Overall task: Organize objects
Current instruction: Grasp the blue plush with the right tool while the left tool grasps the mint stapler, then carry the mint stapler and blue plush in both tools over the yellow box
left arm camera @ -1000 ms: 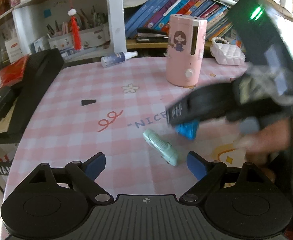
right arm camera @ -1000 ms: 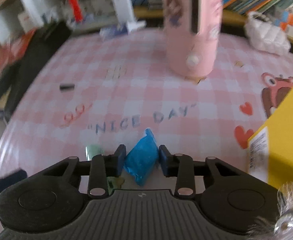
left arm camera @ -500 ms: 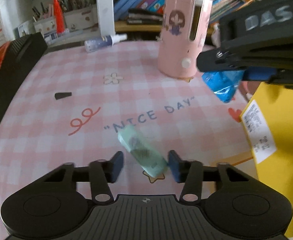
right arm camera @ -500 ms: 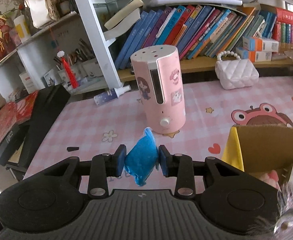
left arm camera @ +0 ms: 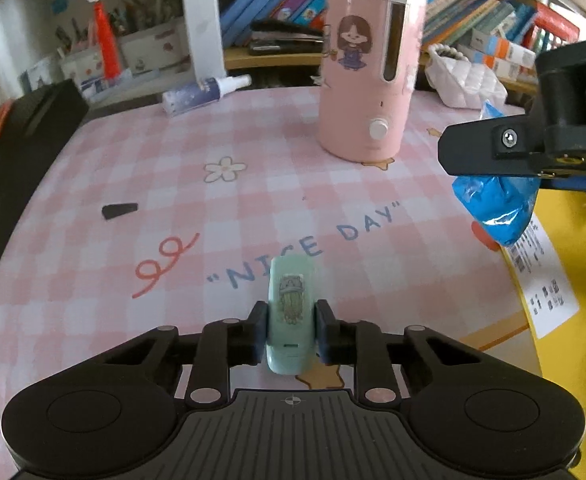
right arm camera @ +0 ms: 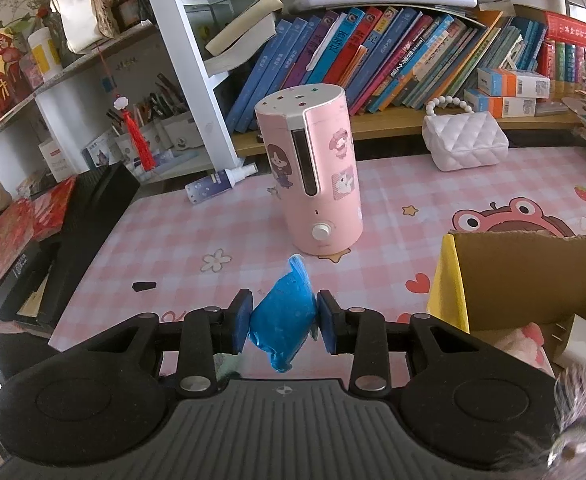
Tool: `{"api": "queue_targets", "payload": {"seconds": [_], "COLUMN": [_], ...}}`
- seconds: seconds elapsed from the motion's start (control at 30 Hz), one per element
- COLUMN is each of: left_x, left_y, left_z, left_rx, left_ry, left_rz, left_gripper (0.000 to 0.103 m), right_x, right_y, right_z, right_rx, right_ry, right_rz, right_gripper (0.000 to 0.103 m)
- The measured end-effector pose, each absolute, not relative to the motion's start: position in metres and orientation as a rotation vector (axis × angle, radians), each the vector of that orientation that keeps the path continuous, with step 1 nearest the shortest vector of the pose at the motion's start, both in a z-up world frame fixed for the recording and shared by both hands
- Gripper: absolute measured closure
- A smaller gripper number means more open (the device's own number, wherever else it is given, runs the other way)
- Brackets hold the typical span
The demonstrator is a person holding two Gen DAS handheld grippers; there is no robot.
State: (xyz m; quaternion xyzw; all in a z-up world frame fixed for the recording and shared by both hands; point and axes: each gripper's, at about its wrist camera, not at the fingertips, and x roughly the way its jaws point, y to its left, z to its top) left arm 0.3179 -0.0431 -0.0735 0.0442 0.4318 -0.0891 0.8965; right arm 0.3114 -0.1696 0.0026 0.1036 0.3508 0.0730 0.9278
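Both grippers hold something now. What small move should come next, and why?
Probably carry the blue packet rightward over the open cardboard box and release it. The right gripper already holds it lifted off the table beside the box, while the left gripper has only just clamped the mint-green case.

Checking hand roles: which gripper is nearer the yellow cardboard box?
Right. The right gripper, shut on the blue packet, hangs beside the yellow cardboard box. The left gripper grips the mint-green case farther from it.
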Motion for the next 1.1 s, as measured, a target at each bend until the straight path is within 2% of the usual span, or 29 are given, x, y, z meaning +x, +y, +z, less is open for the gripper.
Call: {"api": "queue_targets", "payload": {"seconds": [0.27, 0.57, 0.77, 1.1], "left_x": [0.297, 0.237, 0.198, 0.142], "left_y": [-0.007, 0.034, 0.051, 0.067], "left_z": [-0.042, -0.006, -0.001, -0.004], "left_rx": [-0.003, -0.081, -0.100, -0.108], "left_ry": [0.836, 0.779, 0.770, 0.771], "left_rz": [-0.168, -0.159, -0.152, -0.171], "left_gripper": [0.080, 0.080, 0.080, 0.080], "right_x": [0.306, 0.276, 0.234, 0.175], "right_y": [-0.167, -0.151, -0.133, -0.107], "right_z": [0.003, 0.010, 0.014, 0.010], "right_rx": [0.207, 0.109, -0.005, -0.032], "right_ry": [0.718, 0.706, 0.683, 0.704], "right_rz": [0.159, 0.266, 0.341, 0.353], "right_gripper": [0.070, 0.070, 0.070, 0.070]}}
